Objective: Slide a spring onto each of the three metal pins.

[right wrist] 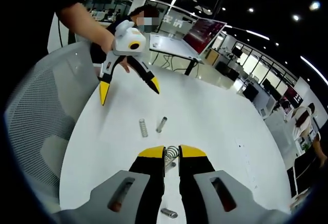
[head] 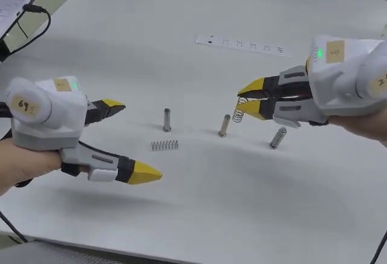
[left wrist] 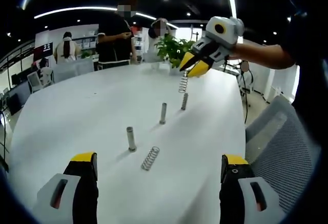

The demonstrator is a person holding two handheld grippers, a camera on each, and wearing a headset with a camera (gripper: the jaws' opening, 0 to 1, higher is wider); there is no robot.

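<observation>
Claws first: the left claw (head: pixel 130 138) hovers with its jaws spread wide and nothing between them. Its tapered yellow tips stick out from a white and grey plastic body.

At three o'clock from it, a loose spring (head: pixel 164 145) lies on its side on the matte white table (head: pixel 199 215). It is a short coil of thin, bright wire. At twelve o'clock from that coil stands the left pin (head: pixel 167 119), a smooth grey metal cylinder, upright and bare.

Next comes the middle pin (head: pixel 224 125), also bare, and looking slightly tilted in the head view. At one o'clock from its top, near but not touching, hangs a held spring (head: pixel 239 113). The right claw (head: pixel 248 99) pinches the upper coils of this spring between its nearly closed yellow tips, and the right gripper view shows the wire loops squeezed between them.

At four o'clock from the middle pin stands the right pin (head: pixel 278 137), already sleeved in a spring. Far off at twelve o'clock lies a flat white power strip (head: pixel 242 44).

One pin looks finished, and the second spring seems about to be threaded on. The next move likely calls for centring the coil's open end over the middle pin, lowering it straight and then letting go. Light wire may flex or snag on the pin's rim.
</observation>
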